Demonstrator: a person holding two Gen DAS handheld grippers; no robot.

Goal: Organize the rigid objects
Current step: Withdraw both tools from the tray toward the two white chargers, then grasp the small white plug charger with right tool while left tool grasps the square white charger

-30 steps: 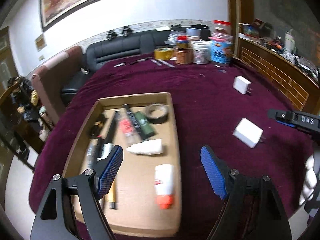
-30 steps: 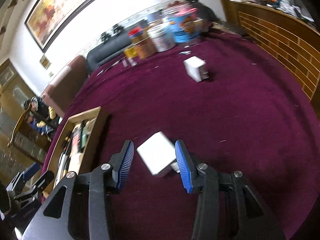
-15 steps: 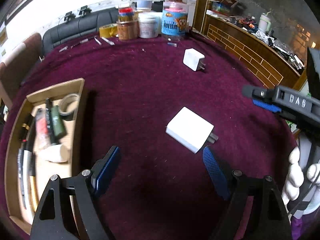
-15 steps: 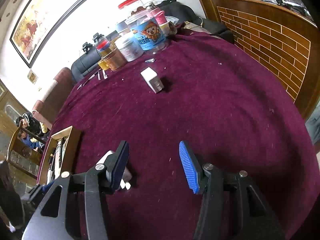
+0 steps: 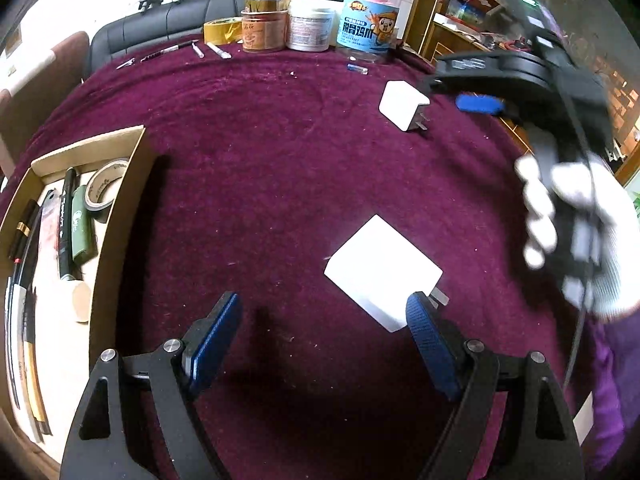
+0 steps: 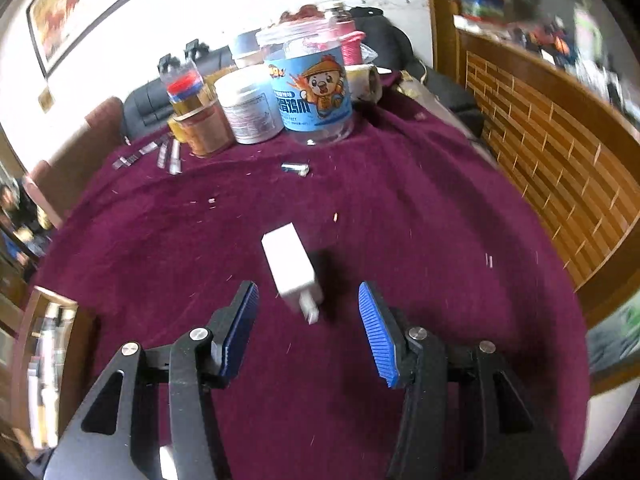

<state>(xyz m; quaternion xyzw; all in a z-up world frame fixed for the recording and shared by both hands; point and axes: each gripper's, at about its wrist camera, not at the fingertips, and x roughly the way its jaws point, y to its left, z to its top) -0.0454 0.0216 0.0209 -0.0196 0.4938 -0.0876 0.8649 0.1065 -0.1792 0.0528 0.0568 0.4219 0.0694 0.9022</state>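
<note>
A white plug charger (image 5: 382,272) lies flat on the maroon cloth, its prongs by the right fingertip of my left gripper (image 5: 326,304). That gripper is open, and the charger sits just ahead of the jaws, towards the right one. A second white charger (image 5: 404,106) (image 6: 290,268) rests farther back. My right gripper (image 6: 308,288) hovers over it, open, prongs towards me, nothing touching the pads. In the left wrist view the right gripper (image 5: 460,84) appears beside that charger, held by a white-gloved hand (image 5: 576,220).
A cardboard box (image 5: 120,216) at the left holds a tape roll (image 5: 104,188), pens and other tools. Jars and tubs (image 6: 308,84) crowd the table's far edge, with small metal bits (image 6: 296,169) near them. A wooden brick-pattern counter (image 6: 552,152) runs along the right.
My left gripper swung from over the box to the near charger. My right gripper let go of the near charger, opened wider and moved on to the far charger.
</note>
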